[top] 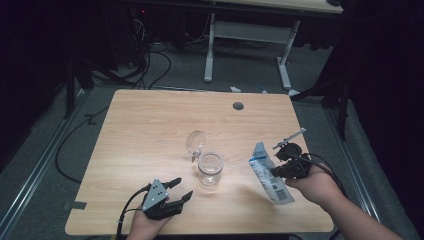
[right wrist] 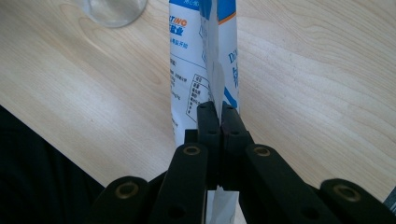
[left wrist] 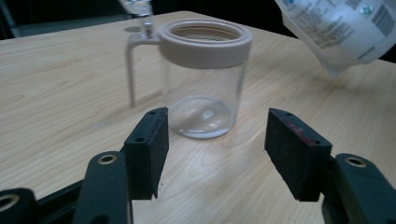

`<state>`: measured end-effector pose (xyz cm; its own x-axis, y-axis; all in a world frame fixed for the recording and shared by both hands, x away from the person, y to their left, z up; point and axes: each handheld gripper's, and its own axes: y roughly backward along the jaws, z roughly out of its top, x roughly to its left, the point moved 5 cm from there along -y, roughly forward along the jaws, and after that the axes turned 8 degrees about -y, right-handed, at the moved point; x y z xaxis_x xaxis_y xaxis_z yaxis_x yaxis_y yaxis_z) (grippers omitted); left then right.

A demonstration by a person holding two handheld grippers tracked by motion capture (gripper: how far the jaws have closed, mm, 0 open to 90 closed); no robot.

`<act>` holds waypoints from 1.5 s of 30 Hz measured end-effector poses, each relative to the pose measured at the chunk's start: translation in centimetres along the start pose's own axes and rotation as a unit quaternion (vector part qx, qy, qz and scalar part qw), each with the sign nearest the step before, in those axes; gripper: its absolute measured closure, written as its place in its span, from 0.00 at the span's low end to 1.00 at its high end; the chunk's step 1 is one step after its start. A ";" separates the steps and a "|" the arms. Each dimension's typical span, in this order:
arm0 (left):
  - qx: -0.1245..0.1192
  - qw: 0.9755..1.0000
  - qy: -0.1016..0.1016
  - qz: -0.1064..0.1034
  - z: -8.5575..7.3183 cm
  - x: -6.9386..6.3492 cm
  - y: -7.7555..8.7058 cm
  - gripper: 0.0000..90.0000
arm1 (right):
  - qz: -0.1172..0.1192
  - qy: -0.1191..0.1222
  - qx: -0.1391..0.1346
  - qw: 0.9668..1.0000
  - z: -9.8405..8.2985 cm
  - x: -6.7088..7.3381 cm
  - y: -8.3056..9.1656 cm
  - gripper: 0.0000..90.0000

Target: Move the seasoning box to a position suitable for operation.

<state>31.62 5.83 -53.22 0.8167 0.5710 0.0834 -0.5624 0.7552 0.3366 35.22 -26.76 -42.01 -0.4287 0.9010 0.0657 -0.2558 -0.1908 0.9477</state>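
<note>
A clear glass jar [top: 209, 169] [left wrist: 204, 79] with a pale rim stands mid-table, its hinged lid [top: 195, 140] swung open behind it. My left gripper [top: 180, 189] [left wrist: 217, 149] sits low near the front edge, jaws open and empty, pointing at the jar a short way ahead. My right gripper [top: 274, 171] [right wrist: 219, 116] is shut on the edge seam of a white and blue pouch [top: 270, 172] [right wrist: 203, 65] [left wrist: 343, 28], held tilted above the table to the right of the jar.
The wooden table [top: 150, 125] has a round cable hole [top: 238, 106] near its far edge. Cables lie on the floor to the left, and a white desk frame [top: 247, 45] stands beyond.
</note>
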 end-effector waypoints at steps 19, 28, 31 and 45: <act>0.008 0.998 -0.035 -0.059 2.3 -5.0 -4.8 0.44 | 0.018 0.021 -0.011 1.000 1.1 2.5 0.8 0.99; 0.001 0.995 -0.050 -0.082 2.8 -7.0 -6.6 0.40 | 0.021 0.027 -0.011 0.999 1.9 4.3 1.5 0.99; -0.002 0.995 -0.054 -0.090 2.9 -7.6 -7.1 0.39 | 0.024 0.030 -0.012 0.999 2.2 4.9 1.5 0.99; -0.004 0.992 -0.060 -0.108 3.5 -9.2 -9.3 0.34 | 0.039 0.046 -0.013 0.998 3.0 7.5 1.7 0.99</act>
<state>29.76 -7.57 -53.77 0.9276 0.3534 0.1211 -0.3730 0.8589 0.3510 34.19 -19.19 -38.99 -0.5258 0.8437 0.1081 -0.2411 -0.2697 0.9323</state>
